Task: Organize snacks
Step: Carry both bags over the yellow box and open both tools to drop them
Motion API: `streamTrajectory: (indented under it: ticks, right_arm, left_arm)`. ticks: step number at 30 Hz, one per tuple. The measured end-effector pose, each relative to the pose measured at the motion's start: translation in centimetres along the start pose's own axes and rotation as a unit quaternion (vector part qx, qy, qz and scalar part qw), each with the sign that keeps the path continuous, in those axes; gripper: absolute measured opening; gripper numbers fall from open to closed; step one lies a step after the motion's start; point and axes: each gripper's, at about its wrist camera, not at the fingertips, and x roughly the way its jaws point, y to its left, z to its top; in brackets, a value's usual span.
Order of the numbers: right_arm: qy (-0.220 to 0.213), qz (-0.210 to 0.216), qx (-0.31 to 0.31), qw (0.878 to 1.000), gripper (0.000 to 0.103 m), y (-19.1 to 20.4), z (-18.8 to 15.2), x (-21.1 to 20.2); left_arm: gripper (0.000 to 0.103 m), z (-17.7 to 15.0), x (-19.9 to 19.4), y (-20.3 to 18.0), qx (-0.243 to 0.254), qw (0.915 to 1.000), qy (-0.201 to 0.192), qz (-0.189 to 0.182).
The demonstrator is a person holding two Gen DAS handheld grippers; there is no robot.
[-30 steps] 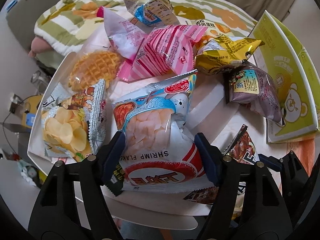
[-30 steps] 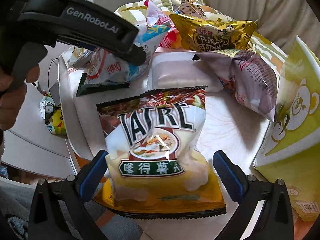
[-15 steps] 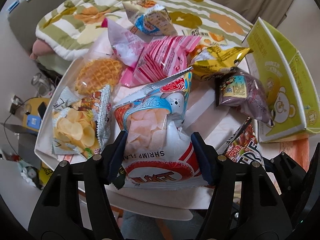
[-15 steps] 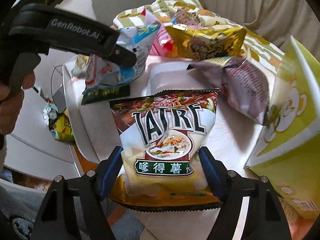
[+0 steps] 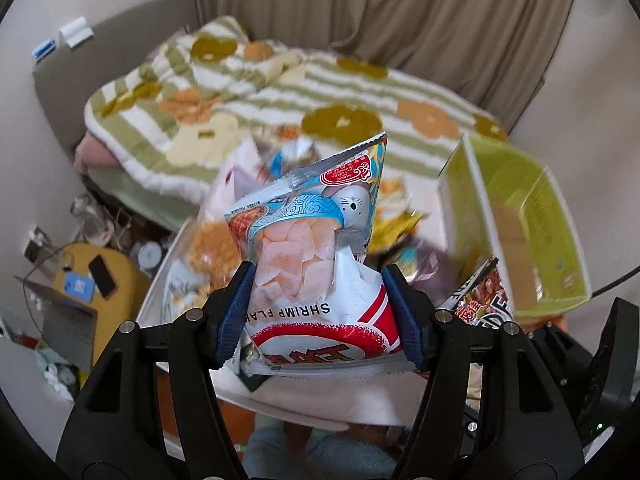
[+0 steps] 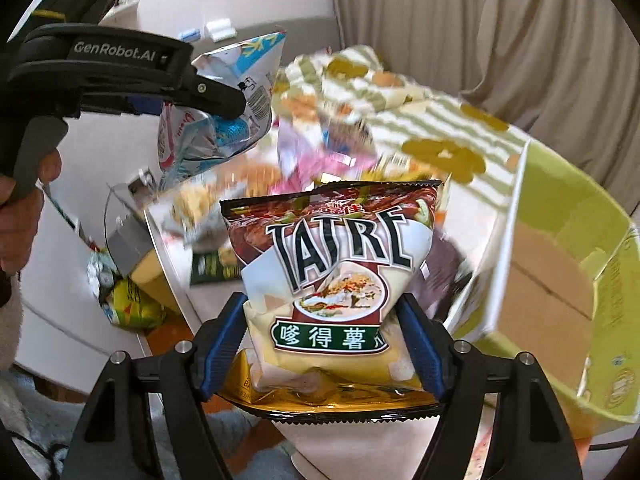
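Snacks, two packets of them, lifted at once. Shrimp flake packet (image 5: 316, 276) clamped between the blue pads of the left tongs (image 5: 320, 312), held upright, top corner leaning away and to the right. Potato chip packet (image 6: 332, 292) pinched the same way in the right tongs (image 6: 328, 344), gold bottom seam hanging just under the pads. Both raised clear of the white tray (image 5: 320, 400), which lies below and ahead of the tongs, with the rest of the pile (image 5: 208, 248) blurred on it. Green cardboard box (image 6: 560, 288) open, ahead and to the right of both tongs, nearer the right pair.

Step in hand, by judgement: carrying after the pick-up, with the drop not yet made. Next move likely calls for swinging each packet over the box mouth, clearing its near wall, then easing the pads apart; soft, puffy bags, so prone to slip or twist if squeezed loosely.

Compared with half a second ago: then flat on the tray with the pads closing in, now gripped and airborne, cameras tipped up toward the curtain (image 5: 440, 20) and the striped blanket (image 5: 280, 92).
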Motion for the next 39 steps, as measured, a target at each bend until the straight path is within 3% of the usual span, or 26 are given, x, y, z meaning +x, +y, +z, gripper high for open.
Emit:
streamTrajectory:
  ticks: [5, 9, 18, 25, 29, 35, 39]
  right_arm:
    - [-0.040, -0.008, 0.025, 0.999, 0.071, -1.8, 2.2, -3.2]
    - [-0.061, -0.042, 0.046, 0.996, 0.071, -4.1, 3.5, -5.7]
    - [-0.066, -0.143, 0.135, 0.978, 0.071, -11.3, 4.4, -8.6]
    - [-0.045, -0.210, 0.236, 0.948, 0.071, -17.1, 2.6, -9.2]
    - [-0.035, -0.236, 0.285, 0.928, 0.071, -19.6, 1.7, -9.2]
    - [-0.025, -0.261, 0.342, 0.903, 0.071, -22.1, 0.5, -8.8]
    - [-0.017, -0.260, 0.367, 0.893, 0.071, -22.8, -0.2, -8.3]
  left_arm:
    - [0.061, 2.6, -2.6, -2.4, 0.017, 0.9990, -0.038, -0.015]
    - [0.061, 4.4, -3.1, -5.4, 0.036, 0.9973, -0.052, -0.038]
    - [0.061, 7.6, 0.2, -13.5, 0.105, 0.9869, -0.037, -0.117]
    - [0.061, 9.2, 5.3, -20.3, 0.166, 0.9694, 0.012, -0.181]
    - [0.061, 9.2, 8.3, -23.9, 0.208, 0.9575, 0.043, -0.195]
    - [0.061, 7.8, 13.3, -27.7, 0.276, 0.9383, 0.092, -0.187]
    - [0.061, 6.8, 14.5, -29.5, 0.315, 0.9286, 0.091, -0.173]
